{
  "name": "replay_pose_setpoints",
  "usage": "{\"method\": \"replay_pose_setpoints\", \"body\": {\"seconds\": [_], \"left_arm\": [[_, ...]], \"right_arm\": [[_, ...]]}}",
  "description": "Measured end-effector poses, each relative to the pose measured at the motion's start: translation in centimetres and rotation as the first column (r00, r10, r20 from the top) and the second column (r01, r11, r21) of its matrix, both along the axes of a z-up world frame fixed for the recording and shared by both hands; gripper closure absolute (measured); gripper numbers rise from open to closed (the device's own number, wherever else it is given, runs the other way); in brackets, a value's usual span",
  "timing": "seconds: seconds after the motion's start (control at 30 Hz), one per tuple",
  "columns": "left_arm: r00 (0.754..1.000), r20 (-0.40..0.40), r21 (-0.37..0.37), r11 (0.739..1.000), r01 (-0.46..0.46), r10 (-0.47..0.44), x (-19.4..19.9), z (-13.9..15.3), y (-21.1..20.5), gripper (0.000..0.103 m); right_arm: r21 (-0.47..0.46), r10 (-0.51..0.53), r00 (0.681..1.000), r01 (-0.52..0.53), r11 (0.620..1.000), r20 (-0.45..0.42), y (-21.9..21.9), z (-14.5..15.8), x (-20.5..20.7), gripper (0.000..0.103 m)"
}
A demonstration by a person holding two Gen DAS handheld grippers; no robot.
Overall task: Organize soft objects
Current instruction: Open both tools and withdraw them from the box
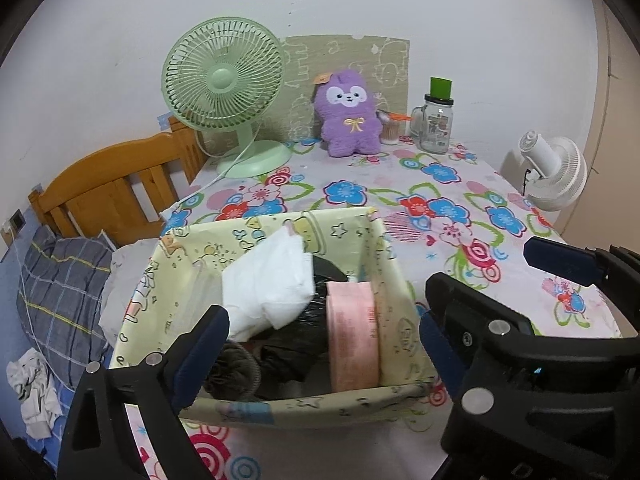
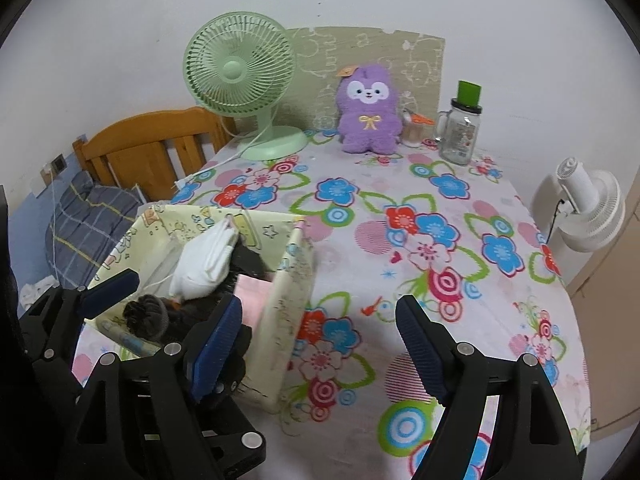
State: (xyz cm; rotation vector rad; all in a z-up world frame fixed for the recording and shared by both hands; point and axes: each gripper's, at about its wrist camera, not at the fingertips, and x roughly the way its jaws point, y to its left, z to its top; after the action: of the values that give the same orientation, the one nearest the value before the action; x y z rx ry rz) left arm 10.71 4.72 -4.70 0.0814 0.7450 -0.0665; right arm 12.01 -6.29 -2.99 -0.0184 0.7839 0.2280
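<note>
Two grippers, both with fingers apart and nothing between them: left gripper [image 1: 324, 320] hangs over the fabric bin [image 1: 384, 264], right gripper [image 2: 320, 336] over bare tablecloth [image 2: 460, 184] just beside it. The plush toy [image 1: 349, 114] sits upright at the table's far edge, straight ahead, well apart; neither hand is clearly nearer. The left view shows a pink roll [image 1: 354, 336] in the bin; the right view mostly hides it.

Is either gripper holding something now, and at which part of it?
Nothing is held. The left gripper and right gripper both stand open beside the pale yellow fabric storage box.
</note>
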Motion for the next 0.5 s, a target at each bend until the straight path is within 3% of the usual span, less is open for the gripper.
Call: {"method": "replay_pose_setpoints", "body": {"seconds": [0.5], "left_arm": [[0.999, 0.020, -0.008, 0.999, 0.035, -0.035, -1.3, 1.0, -3.5, 0.006]], "right_arm": [[-0.002, -0.060, 0.998, 0.060, 0.998, 0.028, -4.4, 0.8, -1.4, 0.021]]}}
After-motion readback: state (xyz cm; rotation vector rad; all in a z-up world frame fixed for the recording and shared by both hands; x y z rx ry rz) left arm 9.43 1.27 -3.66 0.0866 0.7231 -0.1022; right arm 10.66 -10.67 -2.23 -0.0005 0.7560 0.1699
